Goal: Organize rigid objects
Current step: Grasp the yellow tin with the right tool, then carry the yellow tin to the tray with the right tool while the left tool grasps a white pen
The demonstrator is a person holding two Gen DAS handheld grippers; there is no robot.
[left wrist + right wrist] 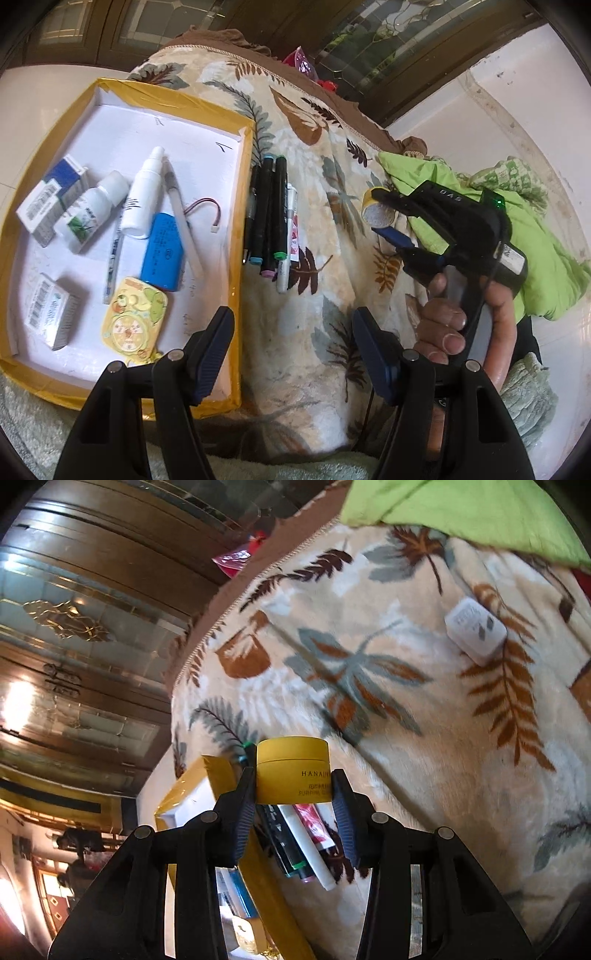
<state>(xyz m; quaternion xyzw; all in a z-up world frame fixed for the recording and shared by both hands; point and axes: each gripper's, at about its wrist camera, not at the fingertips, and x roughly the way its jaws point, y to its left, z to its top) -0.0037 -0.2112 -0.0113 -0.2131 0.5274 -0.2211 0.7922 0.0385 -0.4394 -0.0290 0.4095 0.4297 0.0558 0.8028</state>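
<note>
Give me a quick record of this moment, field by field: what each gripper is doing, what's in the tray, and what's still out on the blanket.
right gripper: jaws shut on yellow jar, held above the blanket
left gripper: jaws open, holding nothing
tray: boxes, white bottles, blue battery pack, pens, yellow card
blanket: markers beside the tray, white box farther off

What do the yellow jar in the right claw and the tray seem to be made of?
Yellow jar: looks like matte plastic, or possibly coated glass; even, dull colour, crisp lid seam, printed lettering. Tray: probably cardboard, with white inside faces and walls wrapped in glossy yellow tape that shows creases and glare.
</note>
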